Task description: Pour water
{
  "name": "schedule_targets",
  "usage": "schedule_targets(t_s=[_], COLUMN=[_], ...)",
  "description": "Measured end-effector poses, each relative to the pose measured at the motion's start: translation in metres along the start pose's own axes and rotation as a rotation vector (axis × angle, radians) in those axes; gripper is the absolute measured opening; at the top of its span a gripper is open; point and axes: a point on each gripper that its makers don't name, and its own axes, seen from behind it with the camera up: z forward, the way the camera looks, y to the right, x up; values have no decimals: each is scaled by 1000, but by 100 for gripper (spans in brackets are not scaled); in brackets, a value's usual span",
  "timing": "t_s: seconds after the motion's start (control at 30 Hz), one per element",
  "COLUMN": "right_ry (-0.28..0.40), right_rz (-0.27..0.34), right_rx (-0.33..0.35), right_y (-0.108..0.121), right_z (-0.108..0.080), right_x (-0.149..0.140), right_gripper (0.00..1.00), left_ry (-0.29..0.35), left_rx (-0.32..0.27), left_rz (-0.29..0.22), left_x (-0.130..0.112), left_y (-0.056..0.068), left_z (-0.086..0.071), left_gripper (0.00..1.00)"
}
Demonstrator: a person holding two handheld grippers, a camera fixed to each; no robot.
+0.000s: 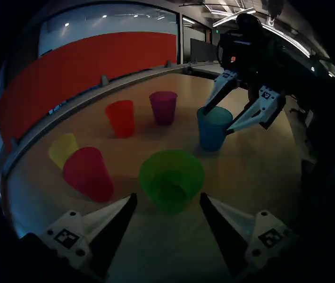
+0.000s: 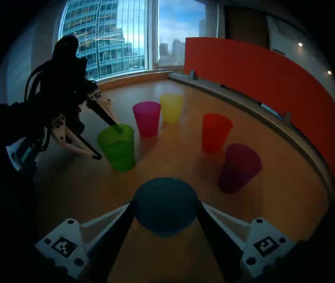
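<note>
A green cup (image 1: 171, 181) stands on the wooden table (image 1: 252, 165) between the fingers of my left gripper (image 1: 167, 194), which is open around it with a small gap on the left side. In the right gripper view the same green cup (image 2: 117, 147) sits between the left gripper's (image 2: 108, 142) two fingers. The right gripper (image 2: 165, 203) is shut on a blue cup (image 2: 165, 205), both fingers against its sides. From the left gripper view, the blue cup (image 1: 213, 128) rests upright on the table in the right gripper (image 1: 216, 122).
Other cups stand on the table: a pink one (image 1: 88, 173), a yellow one (image 1: 62, 149), an orange one (image 1: 120, 118) and a purple one (image 1: 163, 107). A red wall panel (image 1: 87, 70) runs behind the table's far edge. A person's dark sleeve (image 2: 7, 137) is at left.
</note>
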Motion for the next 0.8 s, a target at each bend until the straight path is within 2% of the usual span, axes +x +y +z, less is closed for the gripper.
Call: schedule_targets(t_s=[0.33,0.47,0.57,0.8], right_ry=[-1,1,-1,2], right_rz=[8,15,17,19], right_rx=[-1,-6,-10,-22], right_y=[-1,-1,0,-2], right_z=[-1,-1,-2,-11], right_x=[-3,-2,-3,-9], right_gripper=[95,100,100,100], left_ry=[-4,-2,-2,4], left_rx=[16,19,21,41], left_rz=[-11,-13,-13,-24], left_x=[-6,-6,-6,-8], left_y=[-4,-5,-5,-9], left_z=[-4,-5,-7,-13], left_gripper=[99,99,99,99])
